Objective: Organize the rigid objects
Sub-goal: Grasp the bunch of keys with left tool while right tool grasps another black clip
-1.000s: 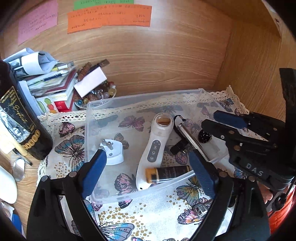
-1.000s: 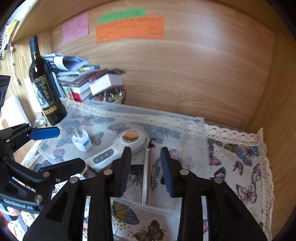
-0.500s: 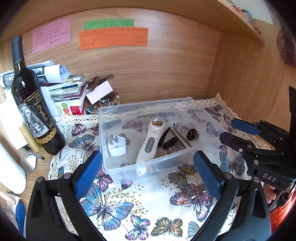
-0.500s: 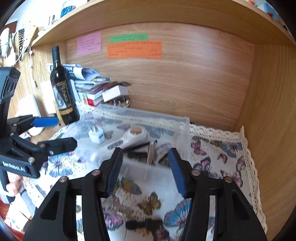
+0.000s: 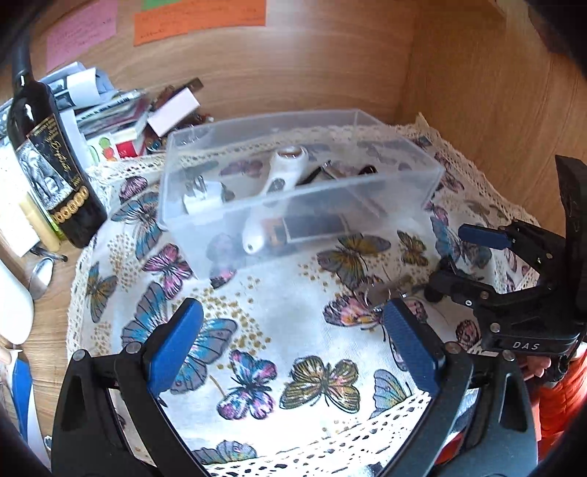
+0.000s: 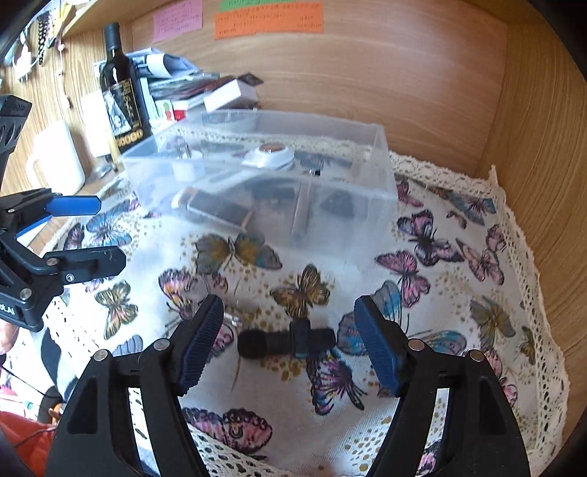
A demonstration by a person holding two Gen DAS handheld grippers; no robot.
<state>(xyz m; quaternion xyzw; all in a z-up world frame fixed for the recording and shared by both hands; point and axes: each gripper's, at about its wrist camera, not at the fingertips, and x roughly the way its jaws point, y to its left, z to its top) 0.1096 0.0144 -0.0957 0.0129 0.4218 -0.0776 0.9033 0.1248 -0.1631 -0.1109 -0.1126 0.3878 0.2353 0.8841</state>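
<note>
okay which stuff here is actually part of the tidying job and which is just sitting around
Job: clear plastic box; white handheld device and plug adapter inside; black clip-on microphone on the cloth.

Lying about: wine bottle, book pile, sticky notes.

- Clear plastic bin (image 5: 256, 205) sits on my butterfly cloth, upright, open top, near the back wall.
- Inside: white handheld device (image 5: 273, 183) lying diagonally, round copper-coloured head toward the back; white plug adapter (image 5: 201, 198) at left; dark tube w/ gold end (image 5: 304, 229) along front wall; slim metal pen-like item (image 5: 330, 170) behind.
- Small black cylindrical obj w/ clip (image 6: 290, 341) lies flat on cloth, in front of bin, well apart from it.
</note>
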